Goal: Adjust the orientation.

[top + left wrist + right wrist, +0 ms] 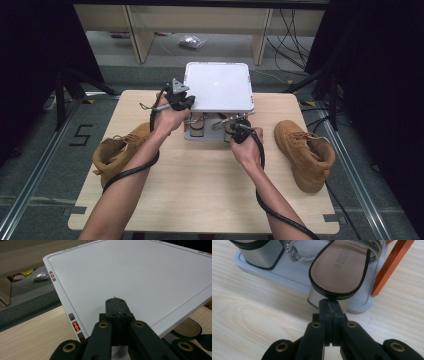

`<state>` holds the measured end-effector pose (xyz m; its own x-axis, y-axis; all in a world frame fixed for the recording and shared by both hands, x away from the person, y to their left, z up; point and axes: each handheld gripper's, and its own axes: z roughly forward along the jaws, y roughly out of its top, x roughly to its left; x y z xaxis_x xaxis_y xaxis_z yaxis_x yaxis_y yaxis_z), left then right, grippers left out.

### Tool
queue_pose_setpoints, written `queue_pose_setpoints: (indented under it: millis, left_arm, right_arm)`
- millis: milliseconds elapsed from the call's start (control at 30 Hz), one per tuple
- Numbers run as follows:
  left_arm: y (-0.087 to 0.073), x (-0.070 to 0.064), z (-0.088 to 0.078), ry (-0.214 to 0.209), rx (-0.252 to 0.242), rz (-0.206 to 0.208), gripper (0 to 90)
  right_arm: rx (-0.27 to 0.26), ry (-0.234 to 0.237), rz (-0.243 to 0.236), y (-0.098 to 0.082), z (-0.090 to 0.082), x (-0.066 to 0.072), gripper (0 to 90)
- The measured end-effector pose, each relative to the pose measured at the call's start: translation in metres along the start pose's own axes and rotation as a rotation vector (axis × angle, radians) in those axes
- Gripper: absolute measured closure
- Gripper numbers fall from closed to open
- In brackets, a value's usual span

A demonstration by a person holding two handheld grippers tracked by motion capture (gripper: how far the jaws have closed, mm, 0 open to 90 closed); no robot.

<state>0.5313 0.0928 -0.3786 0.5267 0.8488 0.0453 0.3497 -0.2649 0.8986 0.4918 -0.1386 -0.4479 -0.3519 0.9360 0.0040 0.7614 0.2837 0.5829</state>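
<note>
A small two-level shoe rack stands at the table's far middle, with a white top shelf [218, 86] [130, 277] over a grey base tray [287, 272]. A pair of silver block-heel sandals stands on the tray: one [342, 267] right before my right gripper, the other [259, 250] to its left. My left gripper [182, 102] [116, 302] is shut and empty, its tips over the shelf's near left corner. My right gripper [235, 127] [329, 305] is shut and empty too. Its tips reach the back of the sandal's heel; whether they touch, I cannot tell.
A tan boot [117, 152] lies on its side at the table's left, another [305, 152] stands at the right. An orange post [390, 267] rises at the rack's corner. A crumpled bag [41, 276] lies on the floor behind. Cables trail from both grippers.
</note>
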Motion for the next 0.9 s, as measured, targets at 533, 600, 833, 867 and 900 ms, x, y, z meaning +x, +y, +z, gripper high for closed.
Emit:
queue_pose_setpoints:
  millis: [533,600,833,867,900]
  left_arm:
    - [0.000,0.000,-0.001,0.005,0.008,0.022,90.0]
    - [-0.001,-0.001,-0.001,0.003,0.001,0.014,90.0]
    - [0.000,0.000,-0.001,0.002,0.006,0.018,90.0]
    - [0.000,0.000,-0.001,0.001,0.007,0.018,90.0]
    - [0.000,0.000,-0.001,0.001,0.008,0.018,90.0]
  right_arm:
    - [-0.051,-0.043,0.012,0.005,0.008,-0.002,90.0]
    - [-0.053,-0.044,0.025,0.006,0.010,-0.002,90.0]
    - [-0.065,-0.057,0.017,0.007,0.013,-0.002,90.0]
    - [-0.070,-0.053,0.016,0.008,0.015,-0.003,90.0]
    - [-0.074,-0.051,0.032,0.008,0.016,-0.002,90.0]
